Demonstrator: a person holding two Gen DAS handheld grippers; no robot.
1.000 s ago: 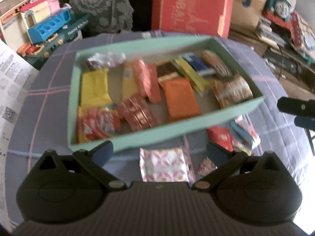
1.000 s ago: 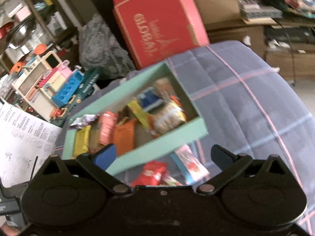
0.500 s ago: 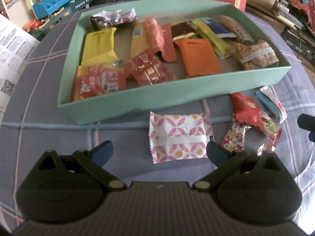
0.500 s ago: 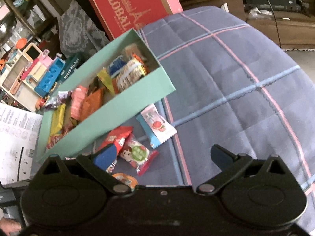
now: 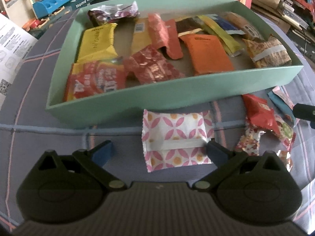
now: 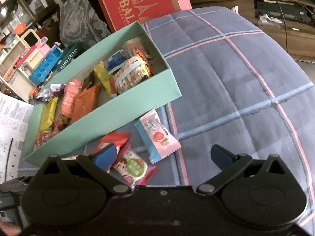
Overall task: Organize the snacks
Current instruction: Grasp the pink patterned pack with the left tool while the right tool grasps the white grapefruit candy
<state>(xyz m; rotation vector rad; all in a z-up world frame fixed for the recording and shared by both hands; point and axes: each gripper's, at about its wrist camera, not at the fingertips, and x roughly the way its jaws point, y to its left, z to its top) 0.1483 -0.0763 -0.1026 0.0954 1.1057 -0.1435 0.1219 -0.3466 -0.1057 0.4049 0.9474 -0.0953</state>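
Observation:
A mint-green box [image 5: 157,98] holds several snack packets, among them yellow, red and orange ones. In front of its near wall lies a white packet with a pink flower pattern [image 5: 177,135]. My left gripper [image 5: 158,150] is open and hangs low over it, the right fingertip at the packet's right edge. Right of it lie a red packet [image 5: 258,110] and other loose wrappers. In the right wrist view the box [image 6: 118,116] sits at the left. My right gripper [image 6: 163,155] is open with its jaws closing. A pink-and-blue candy packet [image 6: 157,135] and a cartoon-print packet [image 6: 133,165] lie between its fingers, unpressed.
Everything rests on a blue plaid cover [image 6: 236,78] that curves away to the right. A big red carton [image 6: 137,2] stands behind the box. A toy kitchen set [image 6: 35,59] and a printed paper sheet [image 5: 11,45] lie at the left.
My left gripper has sunk toward the cover, and the pink-patterned packet now lies between its fingers. The right gripper has tipped down over the loose packets by the box's corner.

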